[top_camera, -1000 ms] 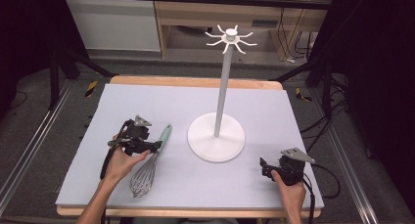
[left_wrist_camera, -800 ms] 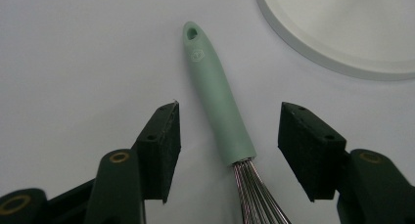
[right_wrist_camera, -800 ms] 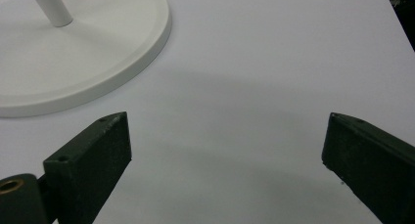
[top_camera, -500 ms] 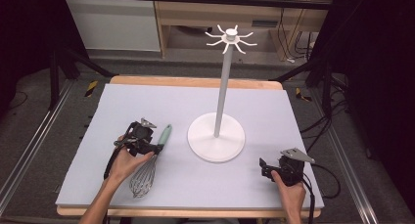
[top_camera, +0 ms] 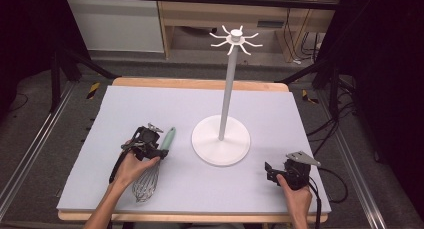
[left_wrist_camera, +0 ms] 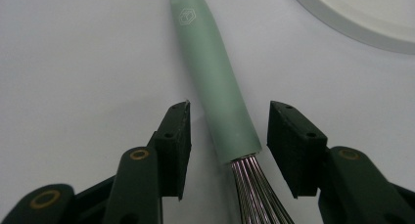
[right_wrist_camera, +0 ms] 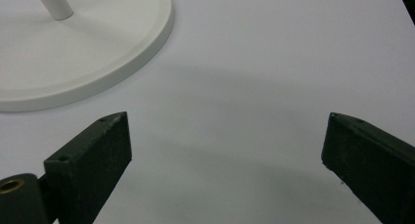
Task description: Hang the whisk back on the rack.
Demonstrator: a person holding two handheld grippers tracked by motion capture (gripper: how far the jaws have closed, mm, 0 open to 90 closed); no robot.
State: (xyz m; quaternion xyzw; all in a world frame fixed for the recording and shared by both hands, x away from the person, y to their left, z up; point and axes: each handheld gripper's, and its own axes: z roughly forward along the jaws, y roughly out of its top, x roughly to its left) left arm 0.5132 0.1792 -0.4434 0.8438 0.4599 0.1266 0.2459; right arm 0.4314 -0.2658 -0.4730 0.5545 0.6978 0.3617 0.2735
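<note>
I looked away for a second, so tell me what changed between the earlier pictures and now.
The left gripper has come down over the whisk and its jaws have just been closing; the green handle lies between them, with gaps on both sides, so nothing is gripped yet. The whisk, the white stand and the open right gripper stayed where they were.

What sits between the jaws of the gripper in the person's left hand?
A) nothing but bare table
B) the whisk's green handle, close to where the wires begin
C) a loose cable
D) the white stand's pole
B: in the left gripper view the whisk lies on the table with the lower end of its green handle between the two black jaws of the left gripper, a small gap showing on each side.
</note>
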